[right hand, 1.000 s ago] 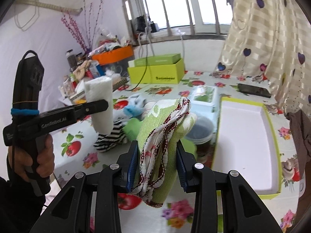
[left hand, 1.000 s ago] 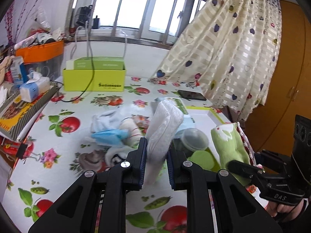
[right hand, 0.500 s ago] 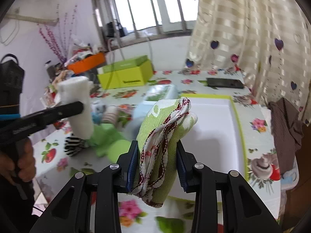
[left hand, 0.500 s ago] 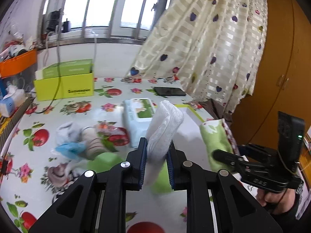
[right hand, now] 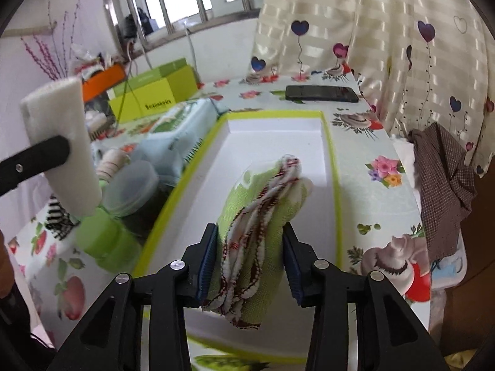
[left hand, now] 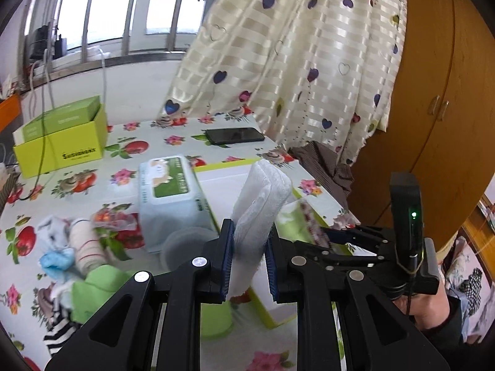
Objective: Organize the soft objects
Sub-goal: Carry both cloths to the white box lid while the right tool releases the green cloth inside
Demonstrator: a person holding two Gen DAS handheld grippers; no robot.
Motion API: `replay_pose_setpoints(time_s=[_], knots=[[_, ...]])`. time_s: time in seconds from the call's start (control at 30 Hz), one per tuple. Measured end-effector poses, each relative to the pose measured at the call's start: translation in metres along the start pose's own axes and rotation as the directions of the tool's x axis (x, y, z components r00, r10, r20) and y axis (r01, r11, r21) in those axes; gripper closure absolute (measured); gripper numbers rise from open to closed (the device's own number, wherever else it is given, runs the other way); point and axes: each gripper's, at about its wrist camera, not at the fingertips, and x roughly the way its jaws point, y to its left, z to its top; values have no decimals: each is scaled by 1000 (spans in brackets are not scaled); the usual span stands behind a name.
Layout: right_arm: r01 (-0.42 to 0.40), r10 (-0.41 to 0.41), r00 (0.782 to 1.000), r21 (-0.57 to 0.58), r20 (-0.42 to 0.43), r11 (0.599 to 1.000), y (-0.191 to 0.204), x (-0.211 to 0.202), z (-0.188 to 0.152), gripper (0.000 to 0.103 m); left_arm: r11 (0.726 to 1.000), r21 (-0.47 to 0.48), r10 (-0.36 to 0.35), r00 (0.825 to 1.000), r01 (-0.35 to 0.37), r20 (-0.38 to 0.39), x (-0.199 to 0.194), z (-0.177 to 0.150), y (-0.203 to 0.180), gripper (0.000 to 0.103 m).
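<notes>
Left gripper (left hand: 247,256) clamps white folded pad (left hand: 260,207) upright; right gripper (right hand: 250,261) pinches green patterned cloth (right hand: 260,213) above white tray (right hand: 272,142) with green rim.

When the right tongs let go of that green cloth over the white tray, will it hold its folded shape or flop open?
The green cloth will probably flop: its loose red-and-white trimmed edges already droop below the right tongs. It looks light and unlikely to slide or roll in the white tray, though the folds may spring apart.

Tray (right hand: 335,185) floor bare (jar (right hand: 131,187) alongside)
</notes>
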Motion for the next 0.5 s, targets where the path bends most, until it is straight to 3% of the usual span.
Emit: replay_pose_setpoints(time_s=[0.1, 0.3, 0.5], knots=[[20, -21, 1000, 11, 21, 1000, -5, -5, 0, 49, 1000, 6, -8, 1000, 8, -18, 13, 2, -7, 83], [23, -28, 995, 46, 101, 999, -16, -32, -4, 48, 999, 12, -31, 998, 32, -62, 36, 3, -20, 83], [10, -19, 992, 79, 124, 997, -24, -43, -12, 48, 1000, 12, -27, 993, 28, -117, 62, -2, -29, 83]])
